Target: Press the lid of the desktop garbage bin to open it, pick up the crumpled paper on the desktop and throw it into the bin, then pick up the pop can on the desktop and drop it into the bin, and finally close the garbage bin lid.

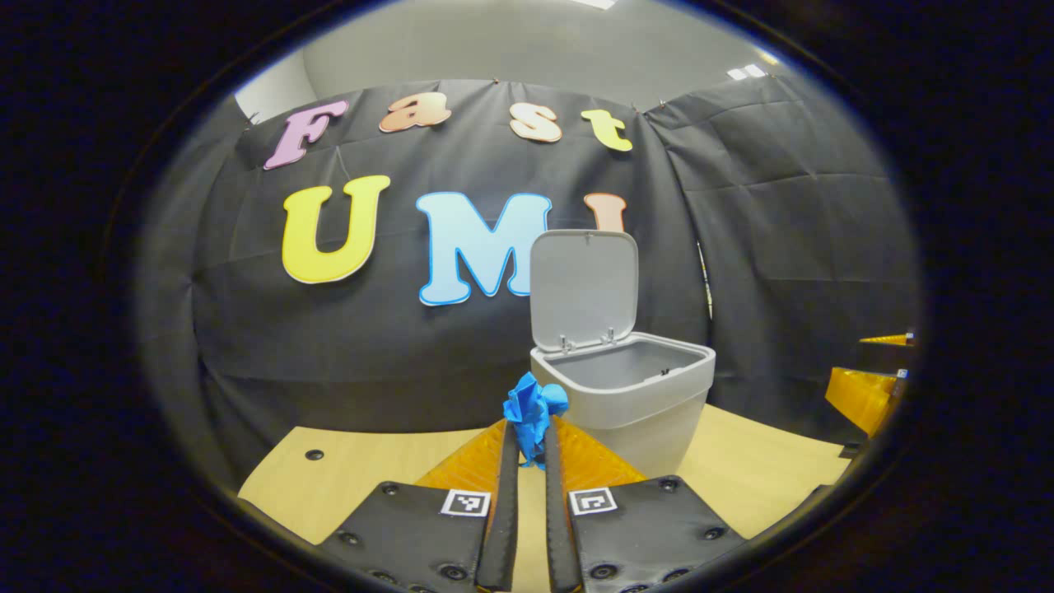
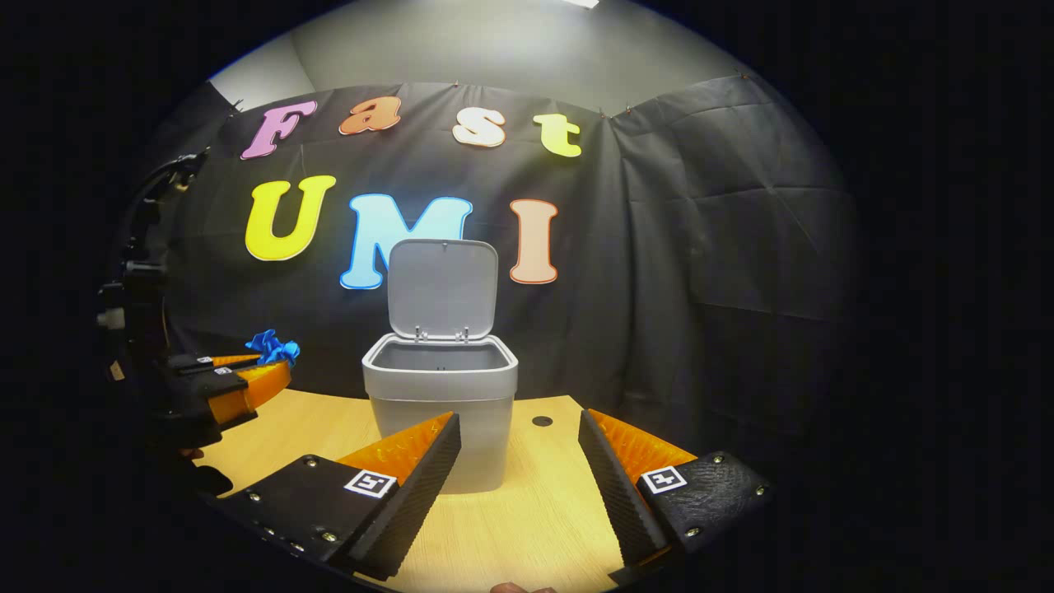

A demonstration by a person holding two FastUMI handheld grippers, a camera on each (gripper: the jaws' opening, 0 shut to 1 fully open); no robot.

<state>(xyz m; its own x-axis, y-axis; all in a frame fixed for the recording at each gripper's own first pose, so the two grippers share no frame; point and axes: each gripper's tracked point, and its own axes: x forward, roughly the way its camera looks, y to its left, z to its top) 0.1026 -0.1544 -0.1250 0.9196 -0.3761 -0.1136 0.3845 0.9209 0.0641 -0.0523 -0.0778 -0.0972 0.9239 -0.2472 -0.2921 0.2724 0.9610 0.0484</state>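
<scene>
A grey desktop bin (image 1: 638,395) stands on the wooden desk with its lid (image 1: 583,288) swung up and the inside showing. My left gripper (image 1: 531,441) is shut on a crumpled blue paper (image 1: 533,412), held in the air just left of the bin, near rim height. In the right gripper view the bin (image 2: 440,403) sits straight ahead with its lid (image 2: 443,288) upright, and the blue paper (image 2: 272,348) sticks out of the left gripper (image 2: 247,366) at the far left. My right gripper (image 2: 519,436) hangs open in front of the bin, with nothing between its fingers.
The wooden desk (image 2: 527,511) runs under both grippers, with a small round hole (image 2: 542,421) right of the bin and another hole (image 1: 314,454) at the left. The black cloth wall closes off the back. The other gripper's fingers (image 1: 865,395) appear at the right edge.
</scene>
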